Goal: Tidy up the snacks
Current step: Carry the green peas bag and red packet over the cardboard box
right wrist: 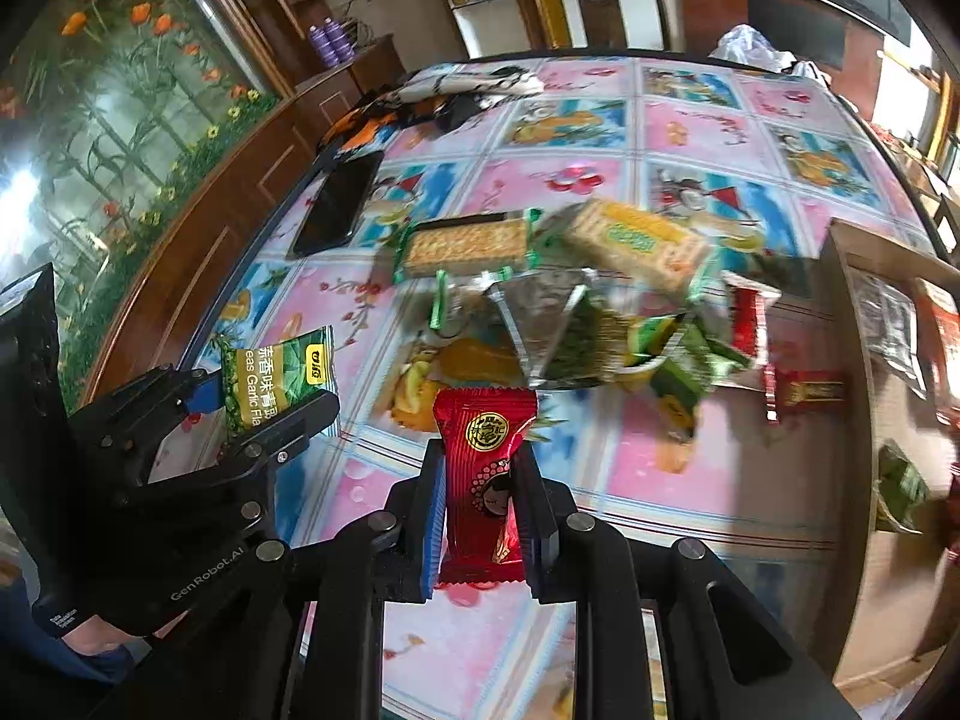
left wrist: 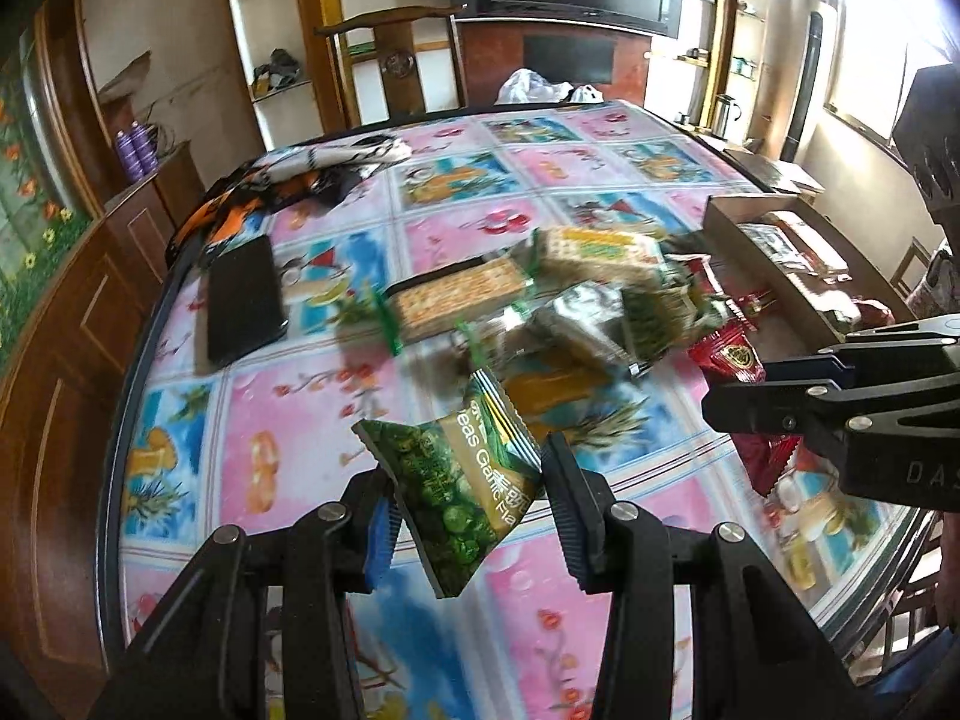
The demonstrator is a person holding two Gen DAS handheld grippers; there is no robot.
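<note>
Left tongs (left wrist: 468,501) angled down over table (left wrist: 288,396), clamping green pea packet (left wrist: 462,480); right tongs (right wrist: 480,516) likewise, pinching red candy (right wrist: 483,468).

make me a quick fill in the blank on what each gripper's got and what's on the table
1. The left gripper holds a ____ packet of garlic-flavour peas.
2. The right gripper is shut on a ____ candy wrapper.
3. The black phone lies flat on the ____ tablecloth.
4. A cardboard ____ sits at the table's right edge, beside the snack pile.

Missing words: green; red; floral; box
</note>
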